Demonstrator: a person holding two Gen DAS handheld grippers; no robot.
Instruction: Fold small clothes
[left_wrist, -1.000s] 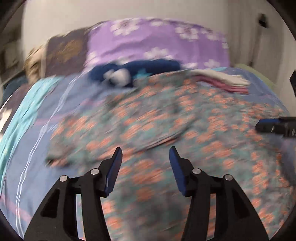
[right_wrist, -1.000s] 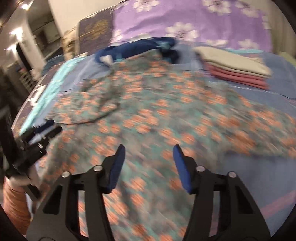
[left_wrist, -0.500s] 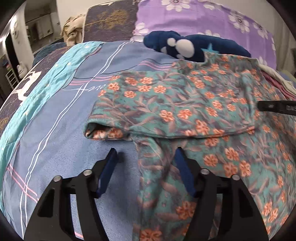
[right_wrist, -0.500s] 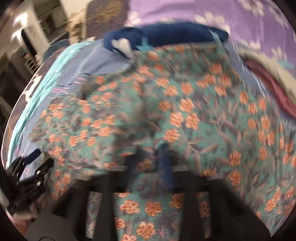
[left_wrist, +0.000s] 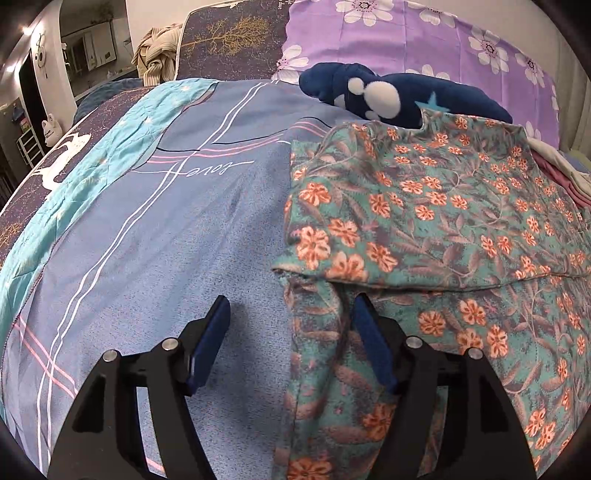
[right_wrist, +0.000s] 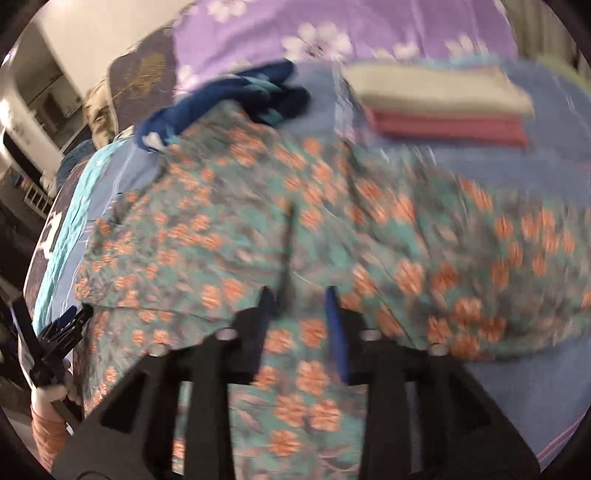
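In your left-wrist view, the sleeve that lay spread toward the left half a second ago now sits folded in over the body of the teal cotton garment with orange flowers (left_wrist: 436, 229), its hem forming a straight edge across the right half of the frame. Your left tool (left_wrist: 290, 325) stands released at bottom centre, pads wide apart: one pad over the bare blue bedsheet with pink and white lines (left_wrist: 155, 258), the other on the garment's near-left edge, with that edge between them but nothing pinched. A navy plush toy with white spots (left_wrist: 388, 98) lies at upper centre, just beyond the collar.

In your right-wrist view, blurred by motion, your right tool (right_wrist: 299, 314) sits at lower centre over the flowered cloth; it was clamped on fabric half a second ago and its jaws have just been opening. The pads are apart now and I see no cloth gripped. A stack of folded cream and pink clothes (right_wrist: 439, 107) shows at upper right, and your left tool appears at lower left.

So one sleeve fold looks done; the right-hand sleeve, still spread out, probably comes next.
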